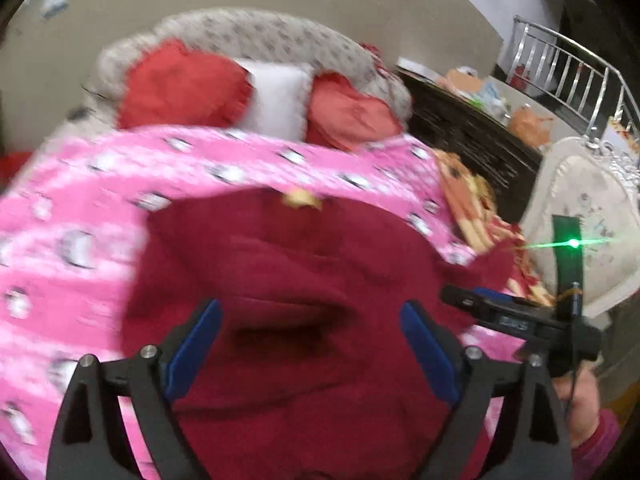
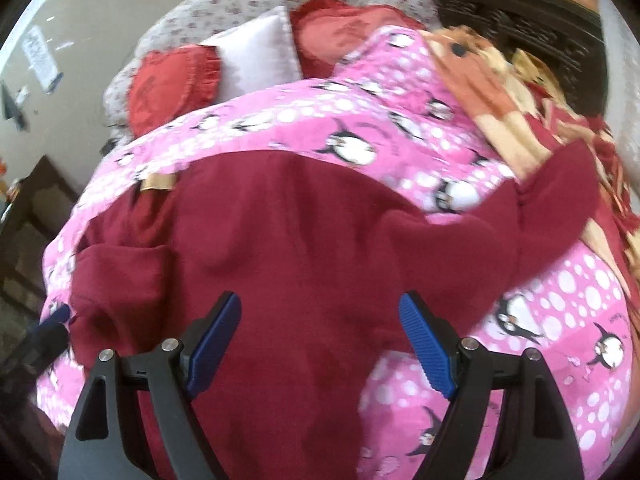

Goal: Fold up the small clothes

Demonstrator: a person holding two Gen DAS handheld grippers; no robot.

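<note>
Spreading wide and empty, both the left gripper (image 1: 310, 344) and right gripper (image 2: 320, 336) are held over a dark red fleece garment (image 2: 280, 240) laid on a pink penguin-print blanket (image 2: 540, 320).

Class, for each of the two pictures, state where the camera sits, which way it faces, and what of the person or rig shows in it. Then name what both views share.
Left wrist: rides on the left gripper, facing forward and down over the dark red garment toward the headboard; its open blue fingers, the right gripper and the person's hand show.
Right wrist: rides on the right gripper, facing the same way; its open fingers show, with a dark blurred object at lower left.
Shared: garment, pink penguin blanket, red cushions, white pillow.
</note>
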